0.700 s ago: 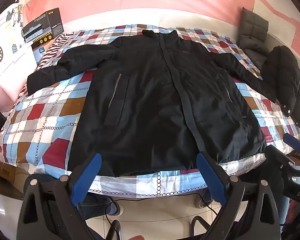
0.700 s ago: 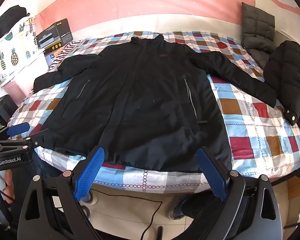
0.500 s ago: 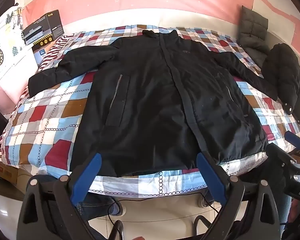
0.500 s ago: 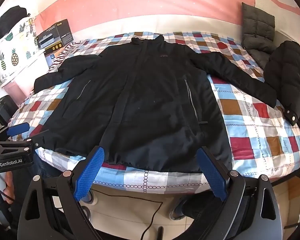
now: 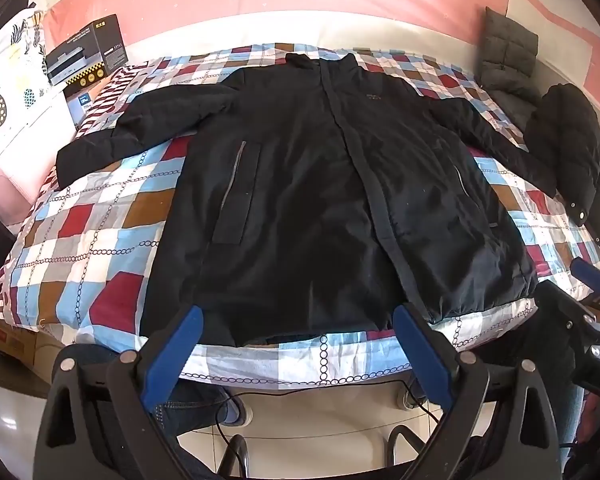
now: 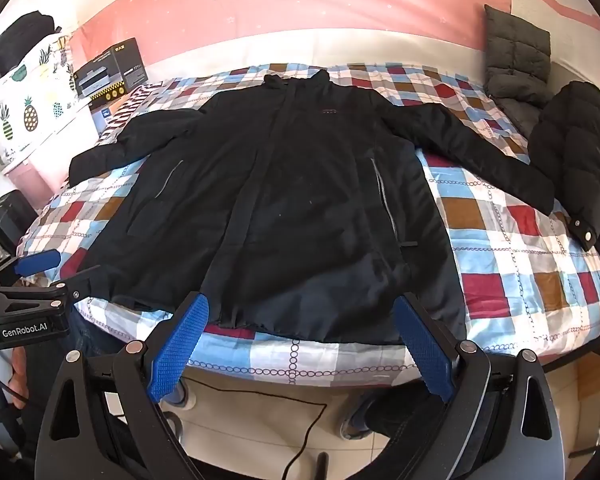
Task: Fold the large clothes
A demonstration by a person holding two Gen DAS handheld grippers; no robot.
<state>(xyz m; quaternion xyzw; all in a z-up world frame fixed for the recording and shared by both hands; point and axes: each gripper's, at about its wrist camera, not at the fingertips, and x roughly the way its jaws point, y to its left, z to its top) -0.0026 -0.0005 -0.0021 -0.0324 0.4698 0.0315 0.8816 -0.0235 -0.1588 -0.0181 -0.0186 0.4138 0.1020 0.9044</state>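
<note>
A large black jacket (image 5: 320, 184) lies spread flat, front up, on the checkered bed (image 5: 92, 232), both sleeves stretched out to the sides and its hem near the front edge. It also shows in the right wrist view (image 6: 284, 200). My left gripper (image 5: 296, 332) is open and empty, held over the bed's front edge just short of the hem. My right gripper (image 6: 300, 320) is open and empty, also just short of the hem. The left gripper shows at the left edge of the right wrist view (image 6: 36, 264).
A black puffer coat (image 6: 580, 160) and a grey quilted cushion (image 6: 516, 52) lie at the bed's right side. Boxes (image 6: 108, 72) and a pineapple-print pillow (image 6: 24, 100) sit at the far left. A cable (image 6: 308, 432) runs on the floor below.
Both grippers have edged slightly forward toward the bed. The jacket has not moved.
</note>
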